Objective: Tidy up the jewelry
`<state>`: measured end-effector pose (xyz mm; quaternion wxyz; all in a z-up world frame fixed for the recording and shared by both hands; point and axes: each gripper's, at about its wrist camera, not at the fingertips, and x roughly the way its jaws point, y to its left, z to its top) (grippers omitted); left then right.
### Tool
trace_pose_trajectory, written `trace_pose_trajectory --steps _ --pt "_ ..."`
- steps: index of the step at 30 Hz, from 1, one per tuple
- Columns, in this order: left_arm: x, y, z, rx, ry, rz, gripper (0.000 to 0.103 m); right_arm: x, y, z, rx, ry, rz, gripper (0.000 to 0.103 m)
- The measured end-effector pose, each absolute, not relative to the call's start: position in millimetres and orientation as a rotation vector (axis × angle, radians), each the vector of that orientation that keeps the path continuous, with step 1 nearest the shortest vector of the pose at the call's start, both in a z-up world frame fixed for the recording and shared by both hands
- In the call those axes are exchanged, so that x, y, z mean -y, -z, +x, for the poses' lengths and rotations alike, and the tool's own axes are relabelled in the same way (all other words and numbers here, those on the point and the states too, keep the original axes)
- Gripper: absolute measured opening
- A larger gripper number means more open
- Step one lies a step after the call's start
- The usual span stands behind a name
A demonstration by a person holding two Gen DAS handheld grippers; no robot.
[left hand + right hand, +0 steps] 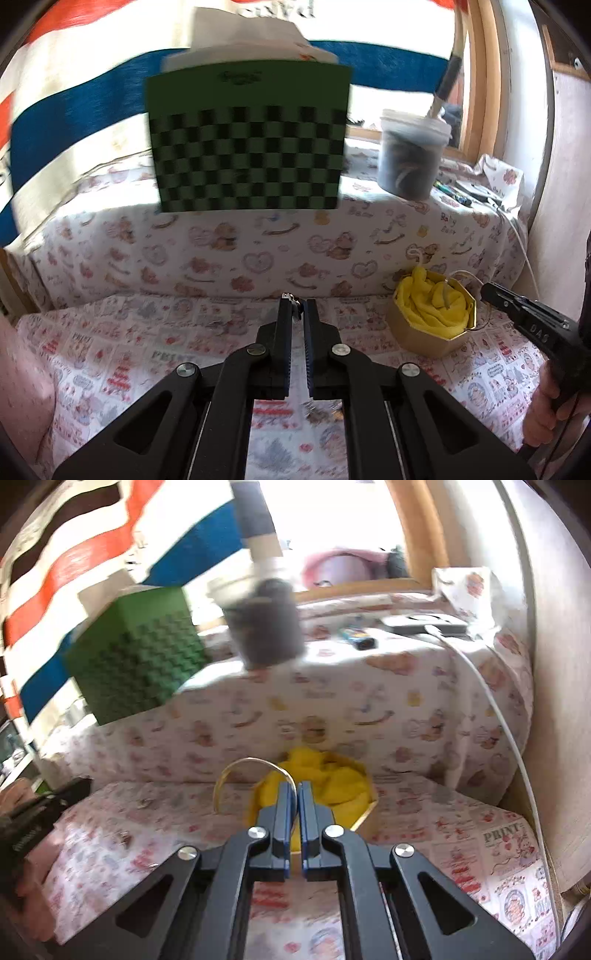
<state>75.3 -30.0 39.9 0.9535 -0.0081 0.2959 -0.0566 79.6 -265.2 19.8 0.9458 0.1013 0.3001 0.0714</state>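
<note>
A gold octagonal box (424,334) lined with yellow cloth (441,302) sits on the patterned cloth at the right; it also shows in the right wrist view (364,810). My left gripper (297,302) is shut on a small silver jewelry piece (293,298) at its tips, left of the box. My right gripper (296,784) is shut on a thin gold bangle (236,771), held just in front of the box. It appears in the left wrist view (491,291) at the box's right side. Small jewelry pieces (123,837) lie on the cloth at the left.
A green checkered box (247,144) and a dark tub (410,158) with a brush stand on the raised ledge behind. A white cable (498,716) hangs down the ledge at right. A wall (554,664) closes the right side.
</note>
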Motion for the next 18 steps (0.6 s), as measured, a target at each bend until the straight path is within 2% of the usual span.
trace_pose_trajectory --steps 9,14,16,18 --pt "103 -31 132 -0.767 0.306 -0.039 0.005 301 13 112 -0.679 -0.155 0.450 0.006" --pt "138 -12 153 -0.833 0.345 -0.035 0.005 313 6 106 -0.652 -0.146 0.480 0.007" --pt "148 -5 161 -0.876 0.385 -0.059 0.005 317 1 102 -0.635 -0.113 0.471 0.015" --pt "157 -1 165 -0.889 0.382 -0.049 0.005 321 -4 98 -0.623 -0.086 0.458 0.016"
